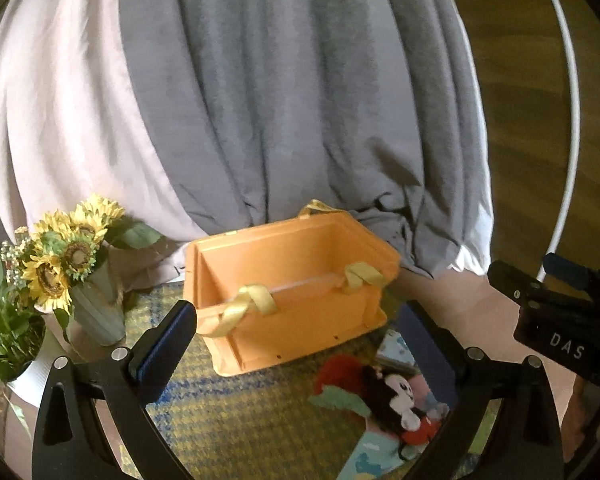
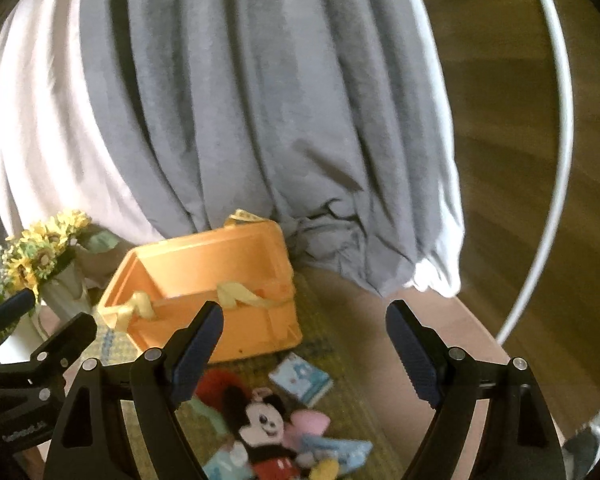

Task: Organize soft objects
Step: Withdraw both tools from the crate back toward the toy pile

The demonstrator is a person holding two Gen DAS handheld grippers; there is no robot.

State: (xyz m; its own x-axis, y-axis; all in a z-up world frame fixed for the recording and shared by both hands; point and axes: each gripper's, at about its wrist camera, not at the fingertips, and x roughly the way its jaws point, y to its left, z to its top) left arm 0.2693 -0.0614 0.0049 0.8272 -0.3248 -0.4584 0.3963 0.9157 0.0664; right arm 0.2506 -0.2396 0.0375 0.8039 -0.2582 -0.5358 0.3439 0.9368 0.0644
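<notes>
A mouse doll lies in a heap of soft toys on the yellow mat, just in front of the orange box. Both the left claw and right claw are spread wide, holding nothing, above the toys

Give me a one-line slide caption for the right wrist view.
Open right gripper hovers above a Mickey plush and soft toys, orange bin empty behind.
</notes>
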